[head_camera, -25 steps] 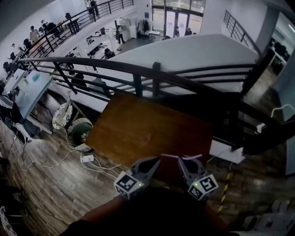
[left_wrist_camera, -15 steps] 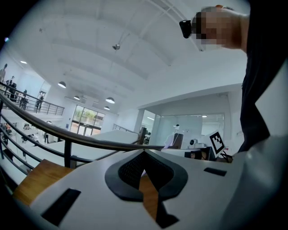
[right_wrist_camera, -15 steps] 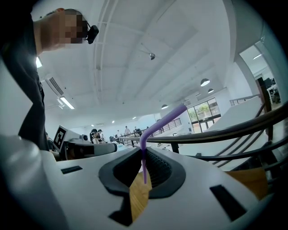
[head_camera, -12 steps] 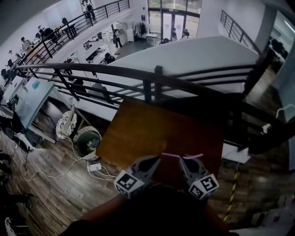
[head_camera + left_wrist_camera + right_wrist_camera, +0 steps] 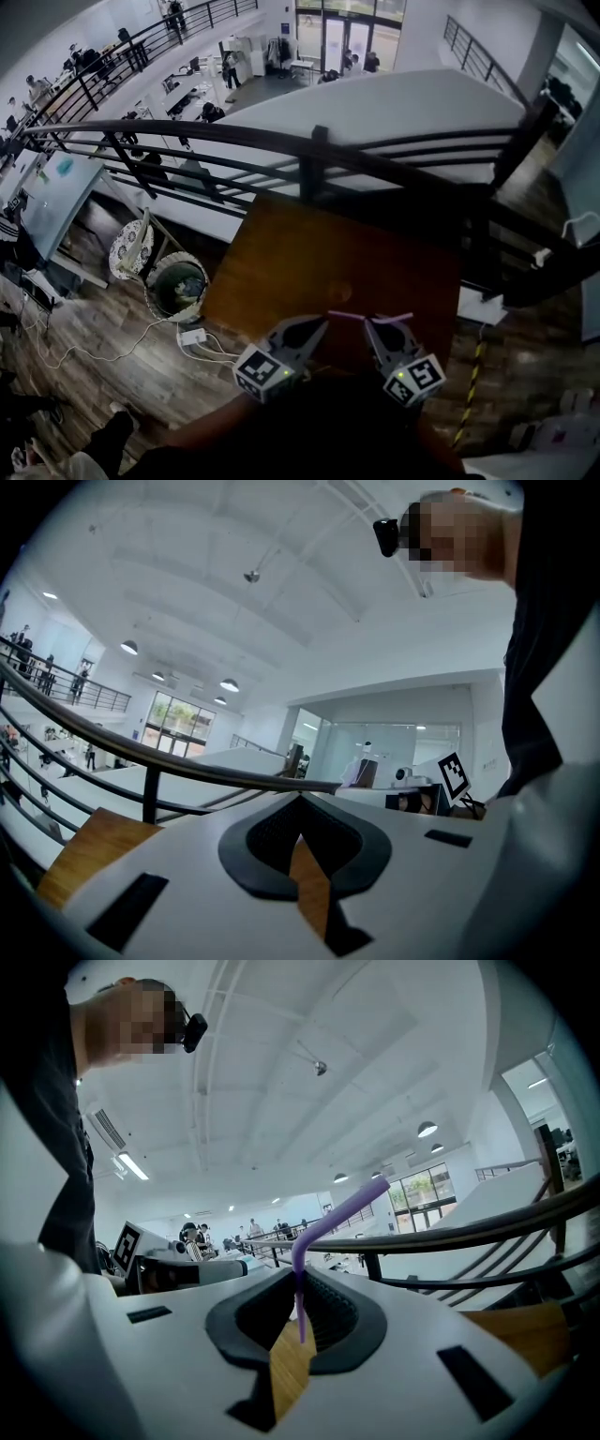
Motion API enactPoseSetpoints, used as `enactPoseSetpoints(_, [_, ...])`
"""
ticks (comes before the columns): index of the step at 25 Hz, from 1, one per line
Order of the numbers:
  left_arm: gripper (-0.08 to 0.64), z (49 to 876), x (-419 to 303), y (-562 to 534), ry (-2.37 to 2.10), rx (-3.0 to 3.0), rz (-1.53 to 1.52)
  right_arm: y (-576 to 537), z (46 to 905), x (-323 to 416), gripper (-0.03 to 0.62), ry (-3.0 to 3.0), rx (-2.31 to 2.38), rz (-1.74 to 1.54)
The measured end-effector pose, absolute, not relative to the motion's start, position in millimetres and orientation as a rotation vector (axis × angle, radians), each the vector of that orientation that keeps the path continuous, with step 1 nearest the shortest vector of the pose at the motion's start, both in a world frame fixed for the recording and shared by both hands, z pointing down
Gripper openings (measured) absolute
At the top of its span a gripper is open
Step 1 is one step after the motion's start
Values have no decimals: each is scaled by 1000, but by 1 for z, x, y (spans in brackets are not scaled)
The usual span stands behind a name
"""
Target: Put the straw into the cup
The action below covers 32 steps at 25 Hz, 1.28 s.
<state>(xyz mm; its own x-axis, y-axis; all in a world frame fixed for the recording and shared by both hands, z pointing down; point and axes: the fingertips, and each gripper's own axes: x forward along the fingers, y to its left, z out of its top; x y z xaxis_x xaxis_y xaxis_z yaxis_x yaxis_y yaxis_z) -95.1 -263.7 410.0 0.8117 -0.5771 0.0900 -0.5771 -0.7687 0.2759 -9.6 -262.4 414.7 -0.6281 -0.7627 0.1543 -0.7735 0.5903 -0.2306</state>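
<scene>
Purple straw [image 5: 300, 1290], bent at its neck, is pinched between the closed jaws of the right tool [image 5: 300, 1314], its upper part angling off to the right. From the head view it shows as a thin line across that tool's tip, above the near edge of the brown wooden desk [image 5: 337, 253]. Just beside it, the left tool [image 5: 300, 819] has its jaws together, seemingly on nothing.

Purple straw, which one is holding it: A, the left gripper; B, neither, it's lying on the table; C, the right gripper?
C: in the right gripper view the purple straw stands pinched between the fingers of the right gripper; the left gripper holds nothing.
</scene>
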Motion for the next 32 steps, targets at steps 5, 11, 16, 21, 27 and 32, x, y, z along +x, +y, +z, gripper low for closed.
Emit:
enactPoseSetpoints(5, [6,421,-100,-273,-883,2687,10,-274,419,-5,38,-2735,1357,413])
enactPoseSetpoints(11, [6,446,-99,-297,-891,2709,61,-296,426,3,38,-2732,1367,433])
enactPoseSetpoints(16, [6,450,-94,-312,-902,2677,85,-315,442,7,38,-2720,1325,473])
enactPoseSetpoints(21, [6,468,-85,-324,-894,2656,119,-336,457,17,38,-2714,1286,492])
enactPoseSetpoints(27, [6,490,-81,-336,-921,2627,141,-354,482,23,38,-2692,1238,525])
enactPoseSetpoints(32, [6,517,-75,-350,-912,2627,198,-368,511,25,38,-2654,1212,531])
